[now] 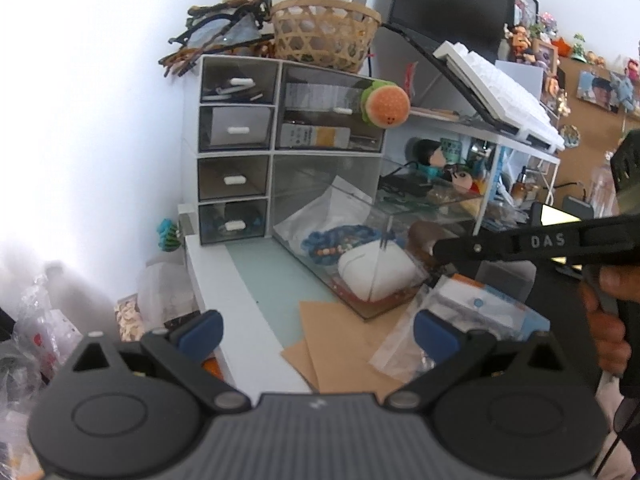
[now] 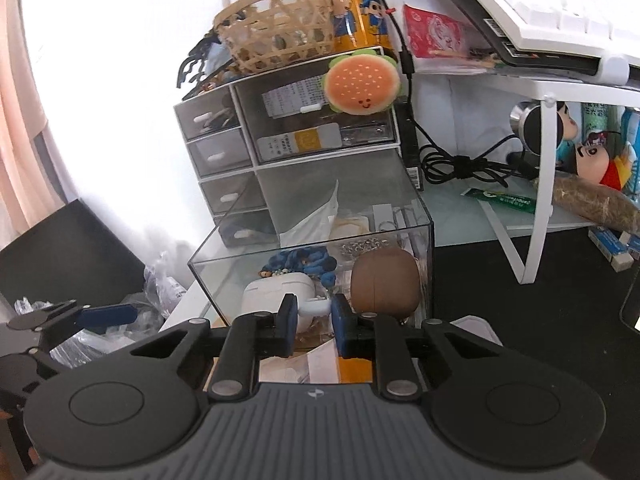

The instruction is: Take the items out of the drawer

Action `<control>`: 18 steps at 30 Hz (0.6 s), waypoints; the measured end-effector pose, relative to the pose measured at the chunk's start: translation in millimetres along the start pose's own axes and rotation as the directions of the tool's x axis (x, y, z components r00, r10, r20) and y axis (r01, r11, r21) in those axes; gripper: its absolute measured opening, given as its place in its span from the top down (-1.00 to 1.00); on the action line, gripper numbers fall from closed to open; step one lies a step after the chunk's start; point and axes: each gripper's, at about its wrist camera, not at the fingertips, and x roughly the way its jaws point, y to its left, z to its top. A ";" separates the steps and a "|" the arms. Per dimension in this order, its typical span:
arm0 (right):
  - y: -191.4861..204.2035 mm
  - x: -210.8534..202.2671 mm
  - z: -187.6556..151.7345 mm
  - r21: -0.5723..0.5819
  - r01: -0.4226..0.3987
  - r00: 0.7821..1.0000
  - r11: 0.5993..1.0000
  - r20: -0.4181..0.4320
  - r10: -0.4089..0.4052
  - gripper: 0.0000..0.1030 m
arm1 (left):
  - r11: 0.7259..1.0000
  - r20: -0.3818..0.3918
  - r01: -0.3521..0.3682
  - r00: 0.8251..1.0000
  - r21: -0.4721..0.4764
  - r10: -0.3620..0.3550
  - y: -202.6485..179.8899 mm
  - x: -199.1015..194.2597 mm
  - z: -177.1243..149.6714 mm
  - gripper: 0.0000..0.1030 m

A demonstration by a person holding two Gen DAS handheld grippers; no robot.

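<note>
**Right tongs narrowed at the open clear drawer**

The clear drawer stands pulled out from the white organizer. Inside lie a white earbud case, a brown case and blue beads. The right gripper sits at the drawer's front edge, its 2 blue pads narrowly apart around a white part; whether they grip it, I cannot tell. The left gripper hangs wide, empty, above brown paper.

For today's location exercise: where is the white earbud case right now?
The white earbud case lies in the pulled-out clear drawer, front left, beside the brown case and before the blue beads, just beyond the right claw.
</note>
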 end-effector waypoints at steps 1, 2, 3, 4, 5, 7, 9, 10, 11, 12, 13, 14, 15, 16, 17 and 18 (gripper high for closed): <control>-0.6 0.1 -0.2 0.001 0.001 1.000 1.000 0.003 -0.001 0.60 | 1.000 -0.002 0.001 1.000 0.000 -0.001 0.0 0.6 -0.1 -1.00; -1.2 0.2 -0.5 0.002 0.002 1.000 1.000 0.005 -0.002 0.60 | 1.000 -0.003 0.001 1.000 -0.001 -0.001 0.1 1.1 -0.2 -0.99; -1.7 0.2 -0.7 0.003 0.003 1.000 1.000 0.008 -0.003 0.60 | 1.000 -0.004 0.000 1.000 -0.001 0.000 0.1 1.5 -0.1 -0.99; -2.3 0.3 -1.0 0.004 0.004 1.000 1.000 0.011 -0.004 0.60 | 1.000 -0.006 0.000 1.000 -0.002 0.000 0.2 1.9 -0.1 -0.99; -2.9 0.4 -1.2 0.005 0.005 1.000 1.000 0.013 -0.005 0.60 | 1.000 -0.007 -0.001 1.000 -0.003 0.001 0.3 2.3 -0.1 -0.99; -4.1 0.5 -1.7 0.007 0.007 1.000 1.000 0.018 -0.007 0.60 | 1.000 -0.009 -0.001 1.000 -0.003 0.001 0.7 3.1 -0.1 -1.00; -5.2 0.7 -2.2 0.009 0.009 1.000 1.000 0.024 -0.010 0.60 | 1.000 -0.008 -0.001 1.000 -0.005 0.001 1.3 2.4 0.6 -1.00; -5.8 0.8 -2.4 0.010 0.010 1.000 1.000 0.026 -0.011 0.60 | 1.000 -0.005 -0.002 1.000 -0.007 0.001 1.4 1.6 1.3 -1.00; -6.4 0.9 -2.6 0.011 0.011 1.000 1.000 0.029 -0.012 0.60 | 1.000 -0.003 -0.002 1.000 -0.008 0.002 1.4 1.2 2.1 -1.00; -6.9 0.9 -2.9 0.011 0.012 0.999 1.000 0.032 -0.013 0.60 | 1.000 -0.002 -0.003 1.000 -0.009 0.003 1.2 1.2 2.9 -1.00; -7.4 0.9 -3.0 0.011 0.012 0.999 1.000 0.033 -0.013 0.60 | 1.000 -0.004 -0.003 1.000 -0.009 0.003 0.8 1.7 3.7 -1.00; -7.7 0.8 -3.1 0.010 0.010 0.999 1.000 0.033 -0.010 0.60 | 1.000 -0.007 -0.001 1.000 -0.007 0.001 0.0 2.5 4.5 -1.00; -8.1 0.7 -3.1 0.010 0.008 0.999 1.000 0.033 -0.008 0.60 | 1.000 -0.010 0.002 1.000 -0.004 -0.002 -1.0 3.3 5.4 -0.99; -8.4 0.7 -3.2 0.009 0.005 0.999 1.000 0.034 -0.006 0.60 | 1.000 -0.013 0.004 1.000 0.000 -0.004 -2.3 4.1 6.3 -0.99; -8.8 0.6 -3.3 0.009 0.003 0.999 1.000 0.035 -0.003 0.60 | 1.000 -0.016 0.005 1.000 0.005 -0.005 -3.9 4.9 7.4 -0.99; -9.3 0.5 -3.6 0.009 0.000 0.999 1.000 0.037 0.000 0.60 | 1.000 -0.020 0.004 1.000 0.013 -0.003 -5.4 5.9 8.8 -0.99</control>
